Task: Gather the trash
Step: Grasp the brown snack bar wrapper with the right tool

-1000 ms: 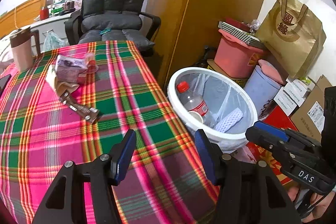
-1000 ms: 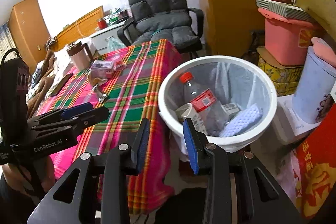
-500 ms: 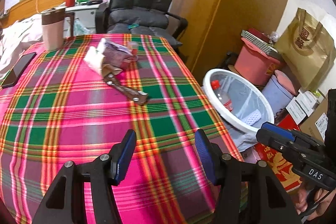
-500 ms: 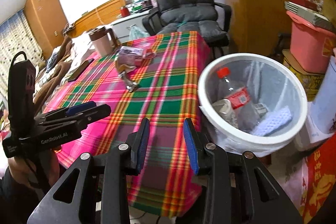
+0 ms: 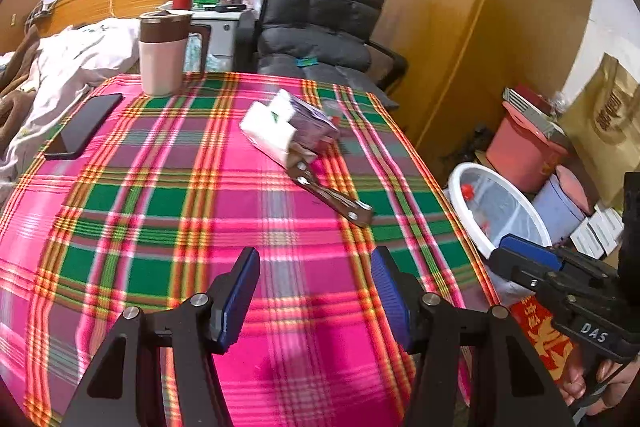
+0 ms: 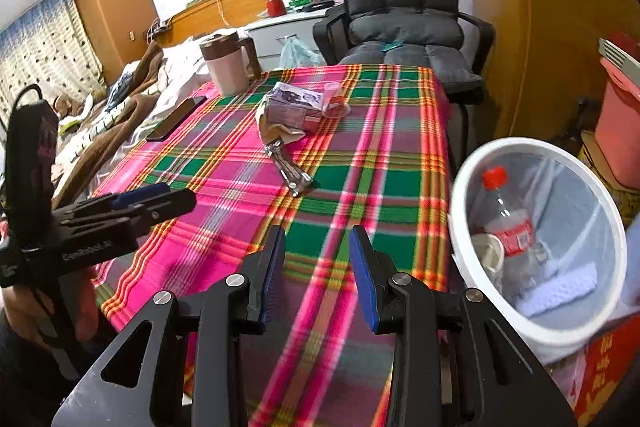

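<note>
A white trash bin stands on the floor right of the table, holding a plastic bottle, a paper cup and white foam; it also shows in the left wrist view. On the plaid tablecloth lie a purple packet, white tissue, a brown wrapper and a small plastic cup. My left gripper is open and empty above the table's near part. My right gripper is open and empty above the table's near right edge, beside the bin.
A pink jug and a black phone sit on the table's far left. A grey chair stands behind the table. A wardrobe, pink bucket, boxes and paper bag crowd the right. A bed lies on the left.
Both grippers have swung left, away from the bin and over the table. The trash pile now sits ahead of the left gripper. Both stay open and empty.
</note>
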